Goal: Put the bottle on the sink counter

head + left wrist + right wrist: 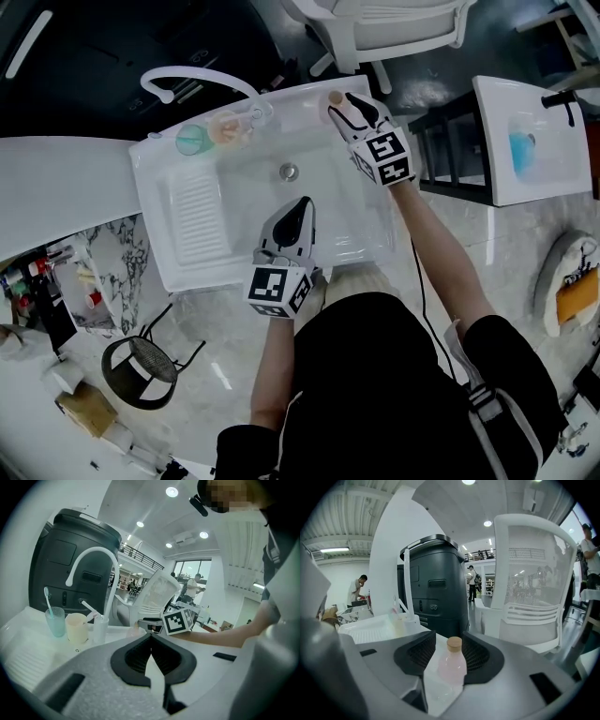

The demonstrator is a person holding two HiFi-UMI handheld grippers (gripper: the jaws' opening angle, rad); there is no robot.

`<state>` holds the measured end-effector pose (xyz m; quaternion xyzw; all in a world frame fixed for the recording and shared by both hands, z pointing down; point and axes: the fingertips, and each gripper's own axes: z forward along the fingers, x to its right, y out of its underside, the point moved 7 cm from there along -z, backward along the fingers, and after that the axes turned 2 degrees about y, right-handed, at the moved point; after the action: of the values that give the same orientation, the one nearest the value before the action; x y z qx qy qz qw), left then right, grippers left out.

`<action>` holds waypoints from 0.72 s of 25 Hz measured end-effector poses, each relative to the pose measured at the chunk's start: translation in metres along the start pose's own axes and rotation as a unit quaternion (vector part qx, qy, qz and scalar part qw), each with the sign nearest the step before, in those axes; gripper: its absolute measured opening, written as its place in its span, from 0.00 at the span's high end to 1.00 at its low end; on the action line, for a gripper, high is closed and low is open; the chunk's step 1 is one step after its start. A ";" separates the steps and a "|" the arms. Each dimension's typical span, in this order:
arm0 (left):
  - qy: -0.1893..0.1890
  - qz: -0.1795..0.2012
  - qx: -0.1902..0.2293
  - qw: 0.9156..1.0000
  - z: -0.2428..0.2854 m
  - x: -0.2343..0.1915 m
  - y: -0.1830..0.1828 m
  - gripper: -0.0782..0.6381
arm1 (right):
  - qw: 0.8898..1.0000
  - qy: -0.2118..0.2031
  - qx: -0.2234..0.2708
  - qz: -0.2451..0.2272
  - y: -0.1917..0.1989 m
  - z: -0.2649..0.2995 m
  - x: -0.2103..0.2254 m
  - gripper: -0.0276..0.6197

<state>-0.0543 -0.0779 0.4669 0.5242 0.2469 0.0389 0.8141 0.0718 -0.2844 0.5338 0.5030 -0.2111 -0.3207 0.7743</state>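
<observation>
- The person stands at the front of the white sink (150, 202). The left forearm (272, 370) is tucked in close to the body and the elbow is bent.
- The left gripper (302, 206) hangs low over the sink's front rim and points into the basin. Its jaws are closed tip to tip with nothing between them.
- The basin lies beyond it, with the drain (289, 172) near its middle and a ridged washboard panel (199, 216) on its left side.
- The right arm (441, 248) reaches out nearly straight across the basin's right side to the far right corner.
- There the right gripper (349, 105) sits level with its jaws spread wide. A pale pink bottle (452, 665) with a cork-coloured cap stands upright between them on the sink counter's back rim.
- The pads seem clear of the bottle, though on its right side any gap is too thin to be sure of.
- Further left along the back rim are a teal cup (192, 141) holding a toothbrush and a cream cup (225, 129), side by side. Just beside them is the base of the curved white faucet (202, 77).
- A white mesh-backed chair (375, 28) stands behind the sink.
</observation>
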 end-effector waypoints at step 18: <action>-0.013 0.015 0.030 0.999 -0.024 -0.004 -0.016 0.87 | 1.000 -0.008 0.020 0.006 -0.033 -0.074 -0.038 0.71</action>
<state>-0.0714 -0.0664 0.4461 0.5524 0.2292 0.0368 0.8006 0.0841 -0.2193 0.4731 0.5145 -0.2267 -0.3158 0.7643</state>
